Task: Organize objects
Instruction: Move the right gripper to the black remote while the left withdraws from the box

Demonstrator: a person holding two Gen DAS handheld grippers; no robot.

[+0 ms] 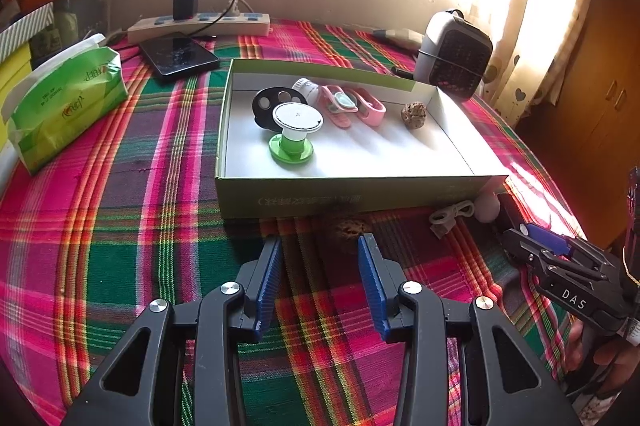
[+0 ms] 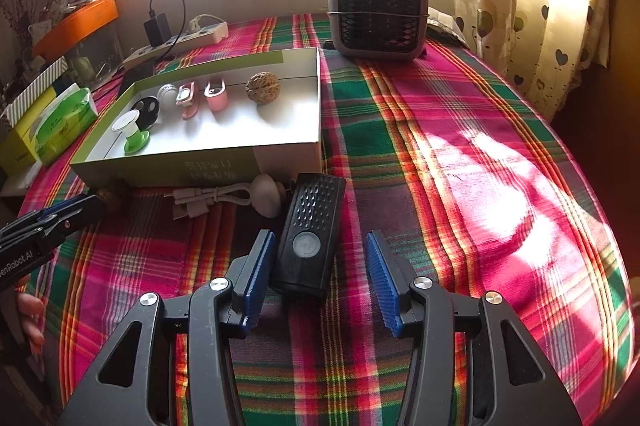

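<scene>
An open green-and-white box (image 1: 352,196) (image 2: 168,168) lies on the plaid cloth. It holds a green-and-white spool (image 1: 294,134) (image 2: 132,132), a black disc (image 1: 266,102), pink clips (image 1: 352,106) (image 2: 216,94) and a walnut (image 1: 414,114) (image 2: 262,88). A second walnut (image 1: 352,228) (image 2: 114,196) lies in front of the box, just beyond my open, empty left gripper (image 1: 320,246). My right gripper (image 2: 320,242) is open around a black device with a round button (image 2: 310,234). A white bundled cable (image 2: 212,200) (image 1: 450,216) and a white mushroom-shaped piece (image 2: 266,194) lie nearby.
A grey heater fan (image 2: 378,10) (image 1: 454,56) stands behind the box. A power strip with charger (image 1: 200,24) (image 2: 180,38), a phone (image 1: 180,56) and a green tissue pack (image 1: 66,102) (image 2: 60,124) lie at the left. Curtains hang at the right.
</scene>
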